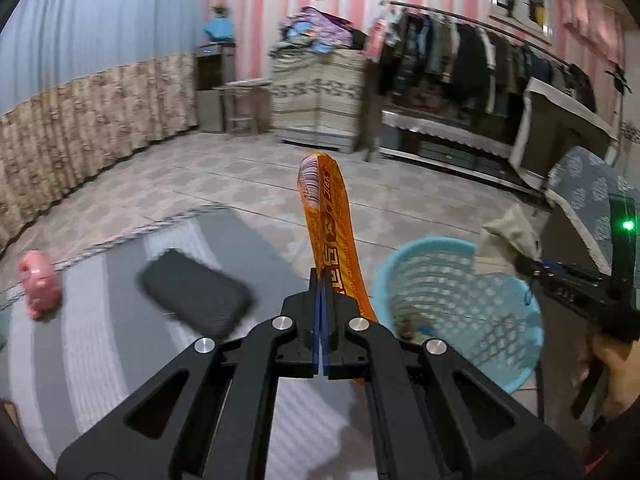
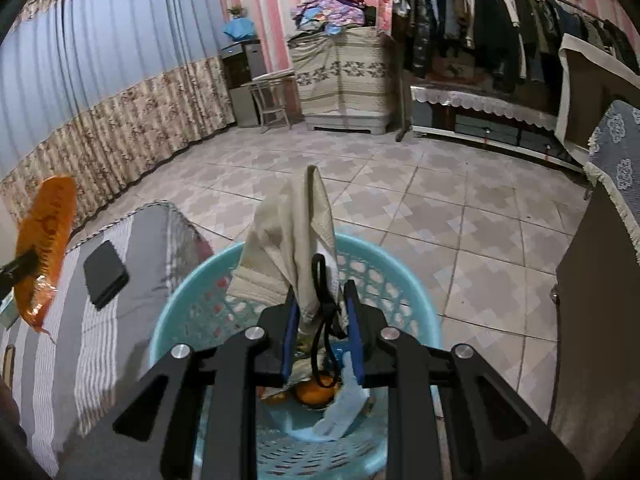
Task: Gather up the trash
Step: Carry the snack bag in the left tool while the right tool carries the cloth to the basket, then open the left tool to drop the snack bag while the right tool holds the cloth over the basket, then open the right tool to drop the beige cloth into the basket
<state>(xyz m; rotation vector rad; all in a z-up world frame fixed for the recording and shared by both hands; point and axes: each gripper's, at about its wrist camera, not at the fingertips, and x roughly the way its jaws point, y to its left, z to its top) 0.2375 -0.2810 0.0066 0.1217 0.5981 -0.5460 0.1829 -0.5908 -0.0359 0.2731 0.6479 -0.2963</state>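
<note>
1. Basket (image 2: 192, 312), blue, on tiled floor beside striped bed (image 1: 100, 340); orange peel and tissue inside, visible from right wrist only.
2. Wrapper (image 1: 332, 220), orange, pinched upright by left gripper (image 1: 322, 280), left of basket.
3. Cloth (image 2: 288, 240), beige, pinched by right gripper (image 2: 322, 304), jaws partly apart, over basket.
4. Phone (image 1: 196, 292), black, on bed.
5. Pink toy (image 1: 40, 284): left wrist only.

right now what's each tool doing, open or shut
Left tool: shut on the orange plastic snack wrapper.
Right tool: partly closed around the beige crumpled cloth, above the light blue plastic basket.

Both grippers are matte black with angular linkage arms, 4 silver round screws each, and blue pads lining the fingers (image 1: 318, 312); a green light (image 1: 628, 225) glows on the right one.
</note>
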